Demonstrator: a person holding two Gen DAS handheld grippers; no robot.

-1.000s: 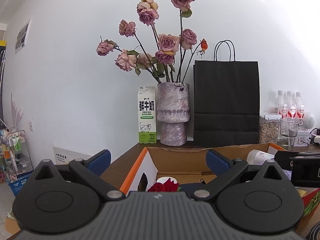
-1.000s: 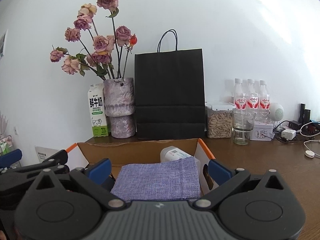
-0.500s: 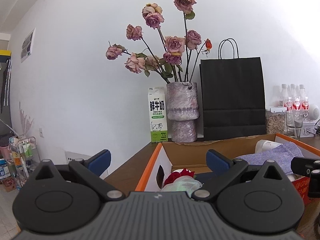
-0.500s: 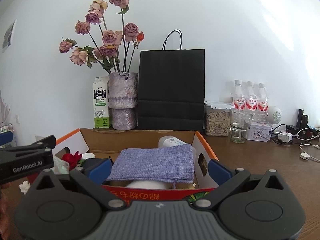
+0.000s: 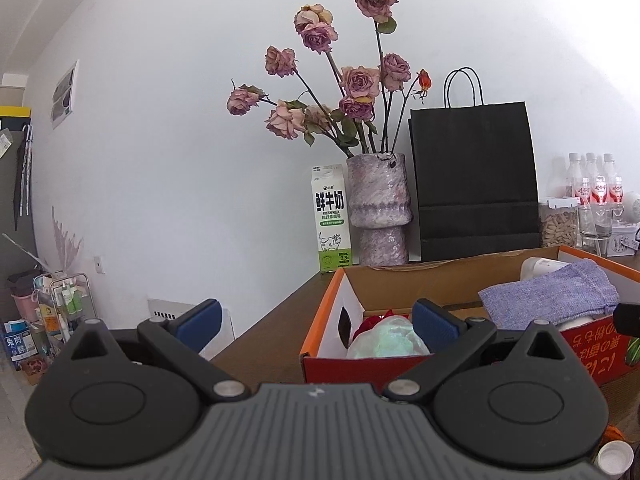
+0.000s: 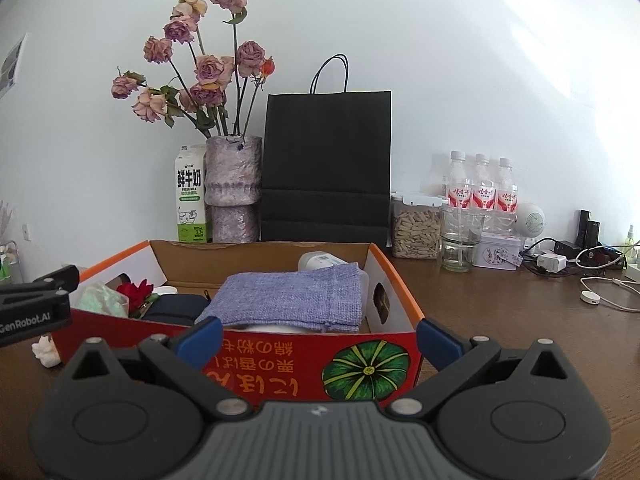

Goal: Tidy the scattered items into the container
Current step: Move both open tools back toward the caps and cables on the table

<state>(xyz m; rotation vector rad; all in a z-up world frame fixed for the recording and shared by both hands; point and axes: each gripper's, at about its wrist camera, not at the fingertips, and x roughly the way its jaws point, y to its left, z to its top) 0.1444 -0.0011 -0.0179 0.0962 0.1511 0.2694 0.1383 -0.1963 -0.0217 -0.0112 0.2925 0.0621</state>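
On the table (image 6: 500, 320), the box (image 6: 280, 364) lies broadside, left to right.

surface: brown wooden table (image 6: 500, 320) | ahead of tool: red-orange cardboard box (image 6: 280, 360) | beyond box, along wall: milk carton (image 6: 190, 200), vase (image 6: 234, 188), black paper bag (image 6: 326, 168) | ahead-right: seed jar (image 6: 416, 226), glass (image 6: 460, 240), tin (image 6: 498, 252), cables (image 6: 600, 284) | left of box: small white lump (image 6: 45, 347)

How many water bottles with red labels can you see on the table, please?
3 bottles stand in a row against the wall behind the glass jar: left, middle, right. More could be hidden behind them.
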